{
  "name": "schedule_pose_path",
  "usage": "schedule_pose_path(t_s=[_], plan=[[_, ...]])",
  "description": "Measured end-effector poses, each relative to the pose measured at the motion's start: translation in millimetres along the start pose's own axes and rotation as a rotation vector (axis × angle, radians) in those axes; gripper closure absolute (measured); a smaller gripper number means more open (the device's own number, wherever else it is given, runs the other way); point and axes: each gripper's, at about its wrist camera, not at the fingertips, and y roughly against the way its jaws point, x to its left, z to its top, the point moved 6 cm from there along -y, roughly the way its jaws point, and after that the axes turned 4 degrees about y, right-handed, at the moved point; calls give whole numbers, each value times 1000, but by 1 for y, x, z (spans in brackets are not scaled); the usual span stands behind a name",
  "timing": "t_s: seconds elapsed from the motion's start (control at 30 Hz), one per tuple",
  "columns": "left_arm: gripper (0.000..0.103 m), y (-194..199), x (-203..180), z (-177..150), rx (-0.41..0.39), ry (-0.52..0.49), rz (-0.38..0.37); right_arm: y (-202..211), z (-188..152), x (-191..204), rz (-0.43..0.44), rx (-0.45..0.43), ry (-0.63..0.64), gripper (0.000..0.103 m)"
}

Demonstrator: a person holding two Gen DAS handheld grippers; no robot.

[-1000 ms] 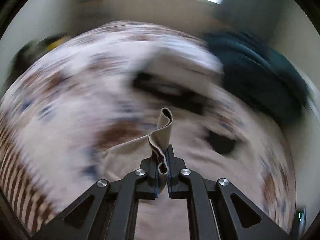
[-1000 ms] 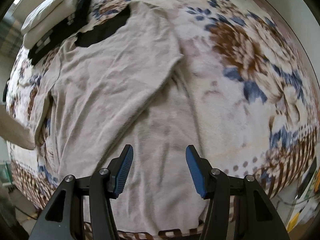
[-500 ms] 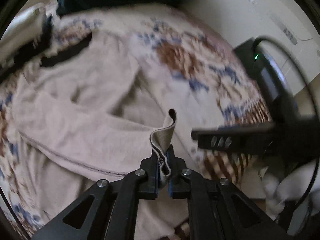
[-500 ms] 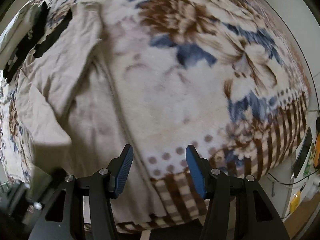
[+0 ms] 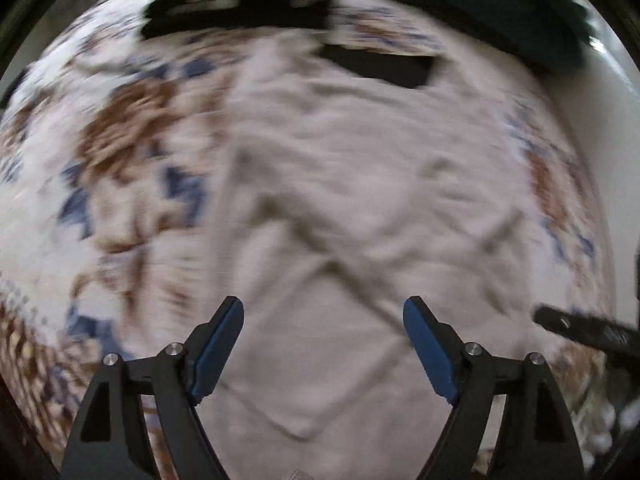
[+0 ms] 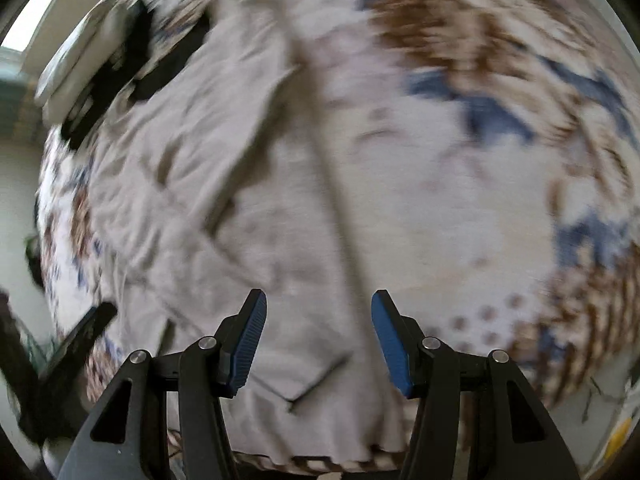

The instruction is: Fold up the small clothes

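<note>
Left gripper: the black two-finger left gripper [image 5: 323, 344] with blue pads has its jaws spread wide, holding nothing; both fingers hang over cloth without gripping it.

Right gripper: the black right gripper [image 6: 318, 340], also blue-padded, has its jaws spread apart and empty.

Garment: a pale beige, soft knit garment [image 5: 360, 200] lies spread on the bed, creased, with one part folded diagonally across its body (the fold edge runs as a slanted line through the middle of the left wrist view).

Garment relative to the left jaws: the beige cloth fills the gap between the two fingers and extends ahead of them; a folded corner sits low between the fingers, close to the camera.

Garment relative to the right jaws: in the right wrist view the garment [image 6: 224, 184] lies ahead and to the left, and its long straight edge runs down towards the gap between the fingers; cloth lies under the left finger, blanket under the right.

Bedding: a cream blanket with brown and blue flower print [image 6: 500, 128] lies beneath the garment, with a brown checked border at its edge.

Far end: black clothing items [image 5: 240, 12] and a dark green bundle of fabric [image 5: 480, 4] lie beyond the garment (both heavily blurred).

Sharpness: both views are motion-blurred, so fine detail cannot be told.
</note>
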Motion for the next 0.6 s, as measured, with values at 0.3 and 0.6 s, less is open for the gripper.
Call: schedule_pose_path(t_s=[0.3, 0.6], plan=[[22, -38, 54, -13, 76, 121, 105, -22, -28, 23, -118, 98, 158, 97], [22, -29, 56, -22, 93, 177, 72, -14, -35, 0, -26, 212, 76, 87]])
